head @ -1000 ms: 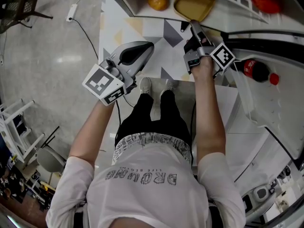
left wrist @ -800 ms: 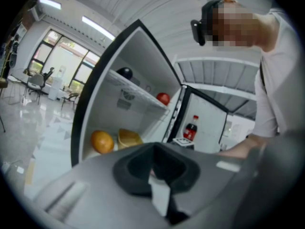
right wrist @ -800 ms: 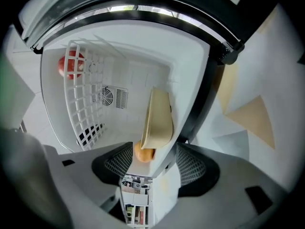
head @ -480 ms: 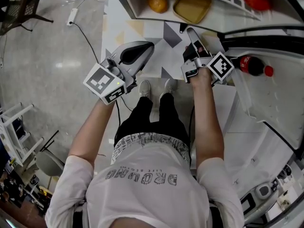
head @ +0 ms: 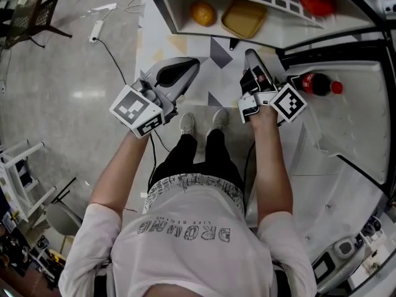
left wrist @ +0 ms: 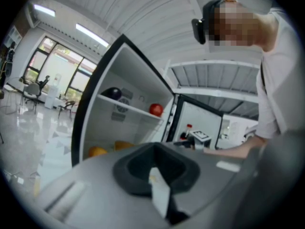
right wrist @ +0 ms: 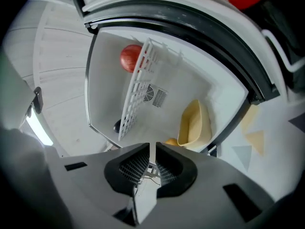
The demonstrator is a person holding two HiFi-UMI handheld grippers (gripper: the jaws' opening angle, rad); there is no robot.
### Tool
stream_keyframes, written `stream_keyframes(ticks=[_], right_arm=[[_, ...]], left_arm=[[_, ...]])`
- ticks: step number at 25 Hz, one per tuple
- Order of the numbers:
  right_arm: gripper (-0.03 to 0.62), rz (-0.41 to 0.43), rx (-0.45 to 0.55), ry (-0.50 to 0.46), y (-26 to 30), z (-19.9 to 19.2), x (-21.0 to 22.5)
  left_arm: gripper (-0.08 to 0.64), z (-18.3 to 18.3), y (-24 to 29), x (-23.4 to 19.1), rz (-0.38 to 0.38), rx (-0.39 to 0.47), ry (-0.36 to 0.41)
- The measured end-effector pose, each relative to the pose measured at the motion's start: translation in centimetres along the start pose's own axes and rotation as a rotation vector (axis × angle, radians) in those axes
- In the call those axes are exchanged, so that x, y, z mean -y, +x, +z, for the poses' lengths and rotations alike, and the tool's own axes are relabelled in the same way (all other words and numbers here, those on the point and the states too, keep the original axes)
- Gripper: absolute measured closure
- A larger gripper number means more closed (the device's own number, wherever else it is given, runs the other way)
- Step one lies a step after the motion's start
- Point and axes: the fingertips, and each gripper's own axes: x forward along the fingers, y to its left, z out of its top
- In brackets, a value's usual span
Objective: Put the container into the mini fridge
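Mini fridge (right wrist: 200,80) lining in smooth white plastic, faintly glossy; shelf grid (right wrist: 135,87) of the same white plastic, perforated. Container (right wrist: 194,123) in pale yellow plastic — matt, smooth-walled. Bottle (head: 309,83) in dark, shiny plastic with a red cap. Floor (head: 68,73) polished to a grey gloss, with lamp reflections. Patterned mat (head: 179,45) flat and matt. T-shirt (head: 192,246) in soft white cloth — matt, printed in grey.

Bright room, glossy grey floor (head: 62,85) with a triangle-pattern mat (head: 185,47).
Left of the mat: white power strip (head: 94,22), black cable (head: 115,47) beside it, black chair (head: 28,11) farther left, white rack (head: 15,166) well off to the lower left. Beyond the mat: tall windows (left wrist: 59,66), chairs (left wrist: 31,90) by them, strip lights (left wrist: 90,34) on a ribbed white ceiling (left wrist: 143,8).
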Motion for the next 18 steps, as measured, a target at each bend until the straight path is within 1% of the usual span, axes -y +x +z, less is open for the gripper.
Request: stream_keyframes(ticks=[4, 9, 18], right_arm=[[0.573, 0.03, -0.012, -0.071, -0.7, 0.3, -2.4], [0.588, 0.06, -0.029, -0.135, -1.5, 0.4, -4.7], [0.591, 0.104, -0.036, -0.183, -2.6, 0.8, -7.6]], left_arm=[[0.554, 1.0, 0.0, 0.4, 0.0, 0.011, 0.011], [0.554, 1.9, -0.1, 0.8, 0.005, 0.025, 0.018], [0.554, 3.1, -0.1, 1.7, 0.009, 0.04, 0.03]])
